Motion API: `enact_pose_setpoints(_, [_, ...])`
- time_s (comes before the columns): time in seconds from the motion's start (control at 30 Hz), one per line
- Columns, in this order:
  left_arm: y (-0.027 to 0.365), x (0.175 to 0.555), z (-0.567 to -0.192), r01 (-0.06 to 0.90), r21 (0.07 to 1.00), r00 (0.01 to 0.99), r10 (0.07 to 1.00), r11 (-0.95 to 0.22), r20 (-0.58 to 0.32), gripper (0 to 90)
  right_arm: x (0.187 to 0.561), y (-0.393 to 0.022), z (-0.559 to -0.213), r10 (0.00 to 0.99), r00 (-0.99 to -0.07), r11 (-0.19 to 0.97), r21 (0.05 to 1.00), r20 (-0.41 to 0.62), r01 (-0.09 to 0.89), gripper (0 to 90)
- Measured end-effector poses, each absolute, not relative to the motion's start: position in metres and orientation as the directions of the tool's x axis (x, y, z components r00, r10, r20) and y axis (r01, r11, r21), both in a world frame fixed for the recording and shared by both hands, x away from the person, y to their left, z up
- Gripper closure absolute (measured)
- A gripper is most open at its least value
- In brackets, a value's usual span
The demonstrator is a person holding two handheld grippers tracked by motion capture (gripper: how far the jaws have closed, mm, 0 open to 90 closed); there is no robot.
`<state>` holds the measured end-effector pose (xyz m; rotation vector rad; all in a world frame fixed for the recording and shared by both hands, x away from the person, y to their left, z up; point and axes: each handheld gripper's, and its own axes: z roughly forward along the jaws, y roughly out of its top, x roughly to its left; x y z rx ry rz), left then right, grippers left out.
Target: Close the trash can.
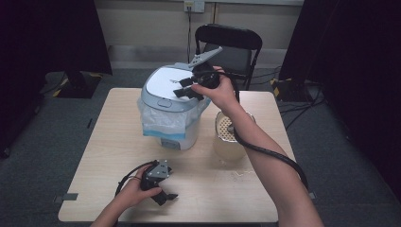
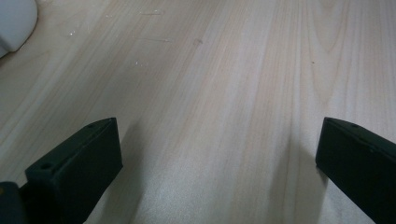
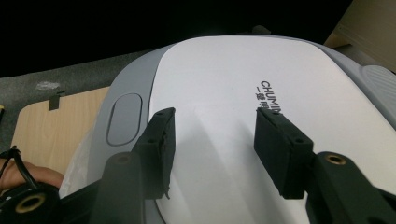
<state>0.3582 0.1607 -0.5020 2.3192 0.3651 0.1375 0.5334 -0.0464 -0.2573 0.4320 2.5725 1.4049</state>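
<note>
A bin with a white and grey lid (image 1: pixel 163 85) and a plastic liner (image 1: pixel 163 124) stands at the table's back middle. My right gripper (image 1: pixel 182 88) is just above the lid (image 3: pixel 224 70), its jaws apart with nothing between them, pointing across the white top near the printed lettering. An oval button (image 3: pixel 123 119) lies on the lid's grey rim beyond the jaw on the left. My left gripper (image 1: pixel 166 197) rests near the table's front edge in the person's hand. Its jaws (image 2: pixel 219 154) stand wide apart over bare wood.
A clear jug (image 1: pixel 230 142) with a strainer on top stands right of the bin, under the right forearm. A black folding chair (image 1: pixel 229 45) is behind the table (image 1: pixel 113 123). A few droplets (image 1: pixel 241 174) lie near the jug. A pale rounded object (image 2: pixel 16 21) is ahead of the left gripper.
</note>
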Motion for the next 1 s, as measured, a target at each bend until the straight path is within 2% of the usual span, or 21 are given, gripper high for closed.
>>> enact_pose_setpoints(0.27, [0.1608,0.3582,-0.502,0.217,0.716,0.953,0.304,-0.663,-0.007,0.0,0.5355,-0.0462,-0.2616,0.342,-0.94,0.482,0.86,-0.01,0.166,48.9])
enact_pose_setpoints(0.3, [0.1608,0.3582,-0.5019,0.217,0.716,0.953,0.304,-0.664,-0.007,0.0,0.5355,-0.0462,-0.2622,0.342,-0.939,0.489,0.857,-0.018,0.162,51.7])
enact_pose_setpoints(0.53, [0.1606,0.3581,-0.5021,0.219,0.717,0.953,0.303,-0.662,-0.012,0.0,0.5331,-0.0444,-0.2638,0.329,-0.944,0.499,0.856,-0.04,0.137,51.4])
enact_pose_setpoints(0.6, [0.1607,0.3582,-0.502,0.218,0.717,0.953,0.304,-0.663,-0.008,0.0,0.5317,-0.0435,-0.2634,0.326,-0.944,0.502,0.855,-0.044,0.133,45.7])
enact_pose_setpoints(0.67, [0.1607,0.3582,-0.502,0.217,0.717,0.953,0.304,-0.663,-0.007,0.0,0.5297,-0.0408,-0.262,0.329,-0.944,0.515,0.845,-0.039,0.145,29.4])
enact_pose_setpoints(0.7, [0.1607,0.3582,-0.502,0.217,0.717,0.953,0.304,-0.663,-0.007,0.0,0.5284,-0.0389,-0.2619,0.329,-0.943,0.527,0.838,-0.049,0.14,26.4])
enact_pose_setpoints(0.87, [0.1607,0.3582,-0.502,0.217,0.717,0.953,0.304,-0.663,-0.007,0.0,0.5264,-0.0387,-0.2597,0.338,-0.94,0.505,0.849,-0.03,0.155,19.5])
enact_pose_setpoints(1.0, [0.1606,0.3582,-0.5021,0.22,0.717,0.953,0.303,-0.662,-0.012,0.0,0.5277,-0.0452,-0.2572,0.357,-0.934,0.487,0.856,-0.016,0.172,17.6])
